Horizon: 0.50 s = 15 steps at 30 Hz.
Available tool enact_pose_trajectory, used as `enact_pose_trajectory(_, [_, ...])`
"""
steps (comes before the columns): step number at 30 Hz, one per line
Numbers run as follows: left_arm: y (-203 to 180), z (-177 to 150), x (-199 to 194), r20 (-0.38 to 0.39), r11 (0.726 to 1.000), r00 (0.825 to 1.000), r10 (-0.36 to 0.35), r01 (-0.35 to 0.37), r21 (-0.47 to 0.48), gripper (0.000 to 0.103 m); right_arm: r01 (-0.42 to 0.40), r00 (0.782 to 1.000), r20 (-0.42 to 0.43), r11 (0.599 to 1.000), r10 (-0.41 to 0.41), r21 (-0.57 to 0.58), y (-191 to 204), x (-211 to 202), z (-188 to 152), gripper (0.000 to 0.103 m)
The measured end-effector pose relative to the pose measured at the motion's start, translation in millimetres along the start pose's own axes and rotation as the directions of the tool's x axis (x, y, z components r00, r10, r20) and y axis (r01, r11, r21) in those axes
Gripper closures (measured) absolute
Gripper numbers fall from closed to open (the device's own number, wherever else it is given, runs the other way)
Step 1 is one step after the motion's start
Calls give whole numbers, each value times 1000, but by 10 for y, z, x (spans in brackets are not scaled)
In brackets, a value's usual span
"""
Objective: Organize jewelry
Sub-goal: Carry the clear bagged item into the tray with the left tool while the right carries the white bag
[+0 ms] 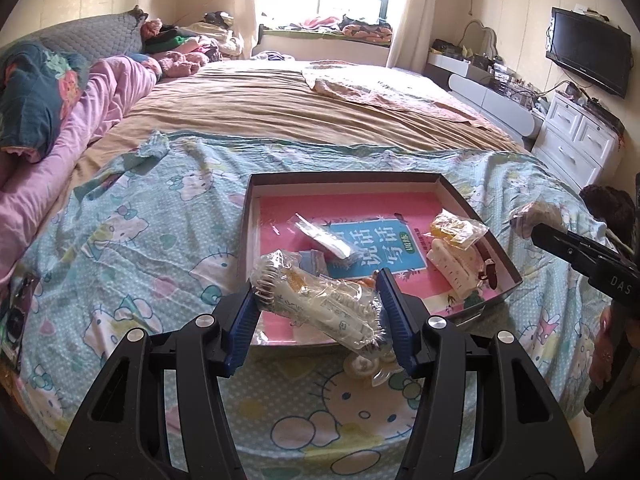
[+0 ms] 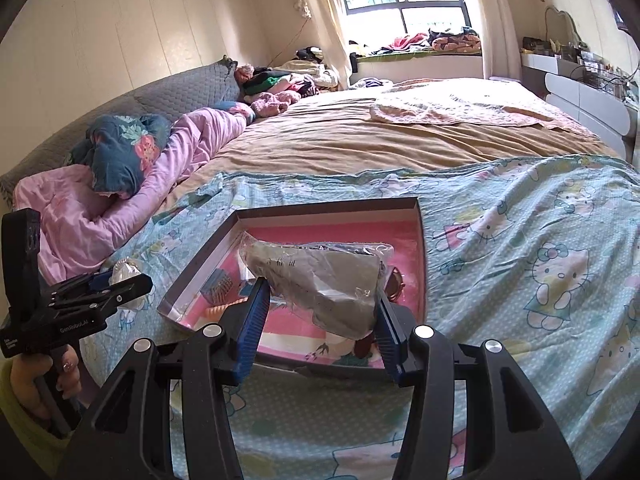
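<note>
A shallow dark box (image 1: 476,216) with a pink book as its floor lies on the Hello Kitty sheet; it also shows in the right wrist view (image 2: 200,264). My left gripper (image 1: 320,312) is shut on a clear bag holding a white claw hair clip (image 1: 316,300), above the box's near edge. My right gripper (image 2: 320,316) is shut on a clear bag with a grey piece (image 2: 328,280), above the box. In the box lie a small clear packet (image 1: 320,236), a yellow bagged item (image 1: 456,226) and a cream hair clip (image 1: 456,268).
Another bagged piece (image 1: 372,368) lies on the sheet just before the box. The bed stretches beyond, with pink bedding (image 1: 80,128) at left. A white drawer unit (image 1: 576,132) and a television (image 1: 588,54) stand at right.
</note>
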State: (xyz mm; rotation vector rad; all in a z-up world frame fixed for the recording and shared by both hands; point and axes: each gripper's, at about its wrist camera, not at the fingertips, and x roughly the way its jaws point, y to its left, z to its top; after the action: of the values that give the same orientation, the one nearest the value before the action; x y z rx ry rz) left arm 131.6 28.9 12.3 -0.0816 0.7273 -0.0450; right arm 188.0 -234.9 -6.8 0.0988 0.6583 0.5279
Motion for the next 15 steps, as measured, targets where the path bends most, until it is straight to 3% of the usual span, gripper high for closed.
enact_pose_trajectory(15, [-342,175,308,-14,999,999,-30,31,36,54,92,996,13,995,-93,49,-399,-98,-26,55])
